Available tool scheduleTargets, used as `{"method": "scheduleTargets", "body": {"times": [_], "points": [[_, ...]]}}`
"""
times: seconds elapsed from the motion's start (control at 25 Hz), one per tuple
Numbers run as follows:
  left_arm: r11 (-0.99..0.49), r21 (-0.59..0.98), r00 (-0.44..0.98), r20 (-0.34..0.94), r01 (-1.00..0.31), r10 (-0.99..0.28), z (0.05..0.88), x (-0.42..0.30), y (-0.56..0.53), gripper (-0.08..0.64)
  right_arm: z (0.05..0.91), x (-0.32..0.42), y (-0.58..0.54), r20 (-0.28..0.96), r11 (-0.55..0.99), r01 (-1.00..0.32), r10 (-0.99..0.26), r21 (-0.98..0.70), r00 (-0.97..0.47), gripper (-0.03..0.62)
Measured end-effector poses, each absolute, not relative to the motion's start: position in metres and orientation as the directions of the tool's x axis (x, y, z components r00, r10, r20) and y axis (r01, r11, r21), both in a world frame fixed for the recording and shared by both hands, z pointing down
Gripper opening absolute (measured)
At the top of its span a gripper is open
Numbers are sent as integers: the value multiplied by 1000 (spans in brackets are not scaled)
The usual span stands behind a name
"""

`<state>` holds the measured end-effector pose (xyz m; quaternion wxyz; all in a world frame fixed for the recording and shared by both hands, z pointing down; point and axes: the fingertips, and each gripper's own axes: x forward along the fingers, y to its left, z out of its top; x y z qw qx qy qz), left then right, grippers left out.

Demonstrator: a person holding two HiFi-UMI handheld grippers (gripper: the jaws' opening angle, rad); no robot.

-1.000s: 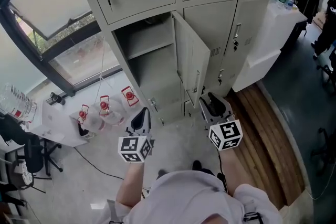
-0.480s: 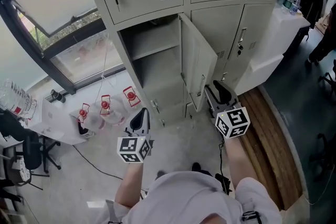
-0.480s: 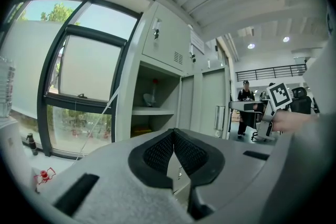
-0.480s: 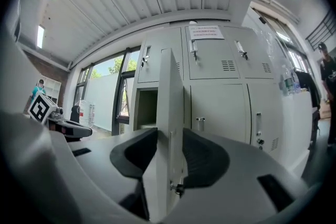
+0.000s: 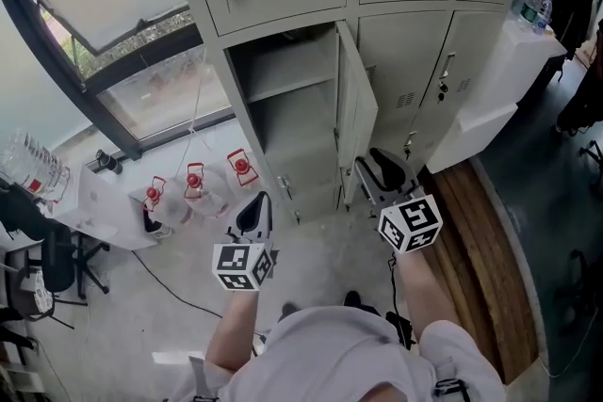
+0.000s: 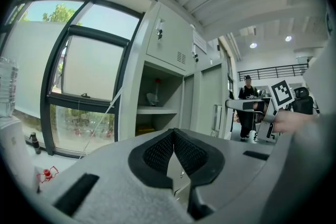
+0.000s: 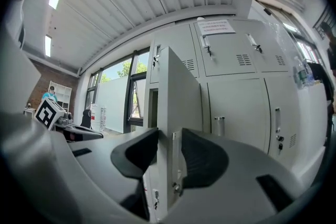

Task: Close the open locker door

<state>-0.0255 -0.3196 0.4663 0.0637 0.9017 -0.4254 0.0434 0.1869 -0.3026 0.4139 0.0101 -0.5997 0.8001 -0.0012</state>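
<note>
Right gripper [image 5: 377,172] has come in closer to the free edge of the locker door [image 5: 356,108] than a second ago; the left gripper [image 5: 254,212] has held its spot.

Head view: the door stands open on the lower-left compartment [image 5: 283,136], nearly edge-on to the camera. It is hinged on its right side, against the closed lockers. A shelf [image 5: 287,85] sits inside near the top. The right gripper's tips are just beside the door's lower free edge. The left gripper hangs lower left over the floor, apart from the locker, near three red-capped water jugs [image 5: 193,193].

Left gripper view: left gripper [image 6: 173,134] has its jaws pressed together at the tips, with nothing between them. The open compartment [image 6: 157,113] is straight ahead and the door [image 6: 207,97] is to its right.

Right gripper view: right gripper [image 7: 169,152] has its jaws spread, and the door [image 7: 178,97] edge stands in the gap. I can't tell whether either pad touches it.
</note>
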Motion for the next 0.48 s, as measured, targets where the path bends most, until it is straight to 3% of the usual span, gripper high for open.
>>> {"method": "scheduleTargets", "body": {"times": [0.48], "points": [[-562, 57, 565, 125, -825, -816, 461, -78, -325, 8, 413, 121, -336, -22, 382, -924, -924, -12, -382, 130]]}}
